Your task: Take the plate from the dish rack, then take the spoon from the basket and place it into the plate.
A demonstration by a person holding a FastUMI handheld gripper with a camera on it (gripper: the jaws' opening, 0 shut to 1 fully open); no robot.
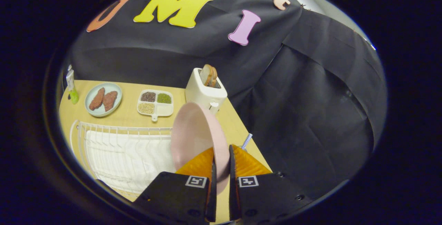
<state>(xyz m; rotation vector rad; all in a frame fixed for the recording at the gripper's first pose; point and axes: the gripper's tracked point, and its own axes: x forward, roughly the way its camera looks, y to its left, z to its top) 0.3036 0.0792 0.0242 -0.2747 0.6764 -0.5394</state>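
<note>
The gripper (221, 164) clamps the pink plate (195, 135) upright beside the white dish rack (121, 152); behind the rack, a wooden table (127, 114) bears a toaster (204, 95).

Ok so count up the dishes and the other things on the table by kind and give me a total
Plates: 2, the pink plate clamped in the tool and the blue plate
Divided trays: 1
Toasters: 1
Dish racks: 1
Bottles: 1
Total: 6
</note>
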